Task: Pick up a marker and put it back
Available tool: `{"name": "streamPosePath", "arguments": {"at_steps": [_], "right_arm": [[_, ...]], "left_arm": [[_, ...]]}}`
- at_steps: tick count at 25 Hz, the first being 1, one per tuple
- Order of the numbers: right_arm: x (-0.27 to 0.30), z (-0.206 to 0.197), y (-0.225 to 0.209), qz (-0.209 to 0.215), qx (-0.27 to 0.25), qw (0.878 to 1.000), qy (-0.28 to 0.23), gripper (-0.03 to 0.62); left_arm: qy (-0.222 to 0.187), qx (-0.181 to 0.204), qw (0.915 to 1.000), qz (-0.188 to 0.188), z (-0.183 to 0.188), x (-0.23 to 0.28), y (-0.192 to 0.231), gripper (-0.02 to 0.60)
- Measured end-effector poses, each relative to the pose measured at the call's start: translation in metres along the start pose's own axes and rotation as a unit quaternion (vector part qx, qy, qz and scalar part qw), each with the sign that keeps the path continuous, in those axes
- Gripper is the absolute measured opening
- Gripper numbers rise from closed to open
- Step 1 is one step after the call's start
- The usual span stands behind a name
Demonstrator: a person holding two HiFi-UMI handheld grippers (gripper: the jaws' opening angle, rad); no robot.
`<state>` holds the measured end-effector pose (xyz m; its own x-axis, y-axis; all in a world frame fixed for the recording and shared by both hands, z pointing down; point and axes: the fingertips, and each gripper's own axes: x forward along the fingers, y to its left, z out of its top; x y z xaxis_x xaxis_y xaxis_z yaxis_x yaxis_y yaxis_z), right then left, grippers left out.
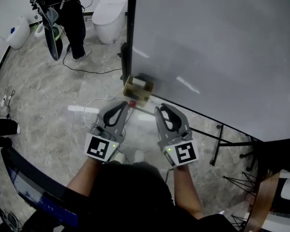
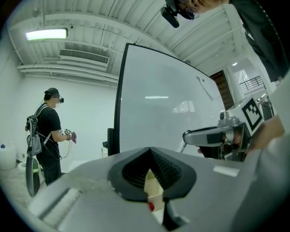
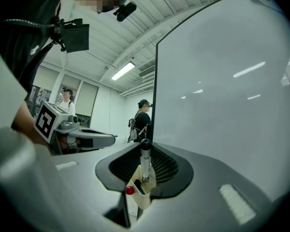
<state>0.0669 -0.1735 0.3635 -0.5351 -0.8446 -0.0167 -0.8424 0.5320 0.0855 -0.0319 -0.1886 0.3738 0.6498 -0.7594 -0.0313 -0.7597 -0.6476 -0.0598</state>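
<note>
A cream marker holder [image 1: 137, 88] hangs at the lower left corner of the whiteboard [image 1: 208, 47]. In the right gripper view, a grey marker with a black cap [image 3: 145, 161] stands upright between the pads. Its lower end is just inside the holder [image 3: 141, 190], next to a red-capped marker [image 3: 130, 191]. My right gripper [image 1: 159, 109] [image 3: 145, 151] is shut on the upright marker. Just left of it, my left gripper [image 1: 126, 105] [image 2: 150, 151] is shut and holds nothing. It points at the holder [image 2: 154, 187], where the red cap [image 2: 151, 206] shows.
The whiteboard's black frame post [image 1: 130, 33] rises just behind the holder, and its stand legs [image 1: 217, 149] spread to the right. A person in black [image 1: 70, 13] stands at the back left by a white fixture [image 1: 108, 18]. A cable [image 1: 94, 71] trails over the marble floor.
</note>
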Motion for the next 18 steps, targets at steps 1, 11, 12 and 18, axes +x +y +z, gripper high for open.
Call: {"name": "streamPosePath", "arguments": {"at_steps": [1,11,12,18], "right_arm": [[0.002,-0.002,0.000,0.002,0.002,1.000,0.003,0.077],[0.018,-0.029,0.001,0.022,0.013,0.999,0.032,0.077],[0.019,-0.033,0.001,0.024,0.012,0.999,0.034,0.077],[0.032,-0.049,0.004,0.037,0.002,0.998,0.044,0.077]], "left_arm": [[0.000,0.000,1.0000,0.001,0.000,0.000,0.000,0.005],[0.008,-0.006,0.9998,0.017,-0.007,0.000,0.004,0.003],[0.008,-0.005,0.9998,0.018,-0.008,-0.001,0.004,0.005],[0.011,-0.005,0.9996,0.027,-0.008,-0.002,0.009,0.005]]}}
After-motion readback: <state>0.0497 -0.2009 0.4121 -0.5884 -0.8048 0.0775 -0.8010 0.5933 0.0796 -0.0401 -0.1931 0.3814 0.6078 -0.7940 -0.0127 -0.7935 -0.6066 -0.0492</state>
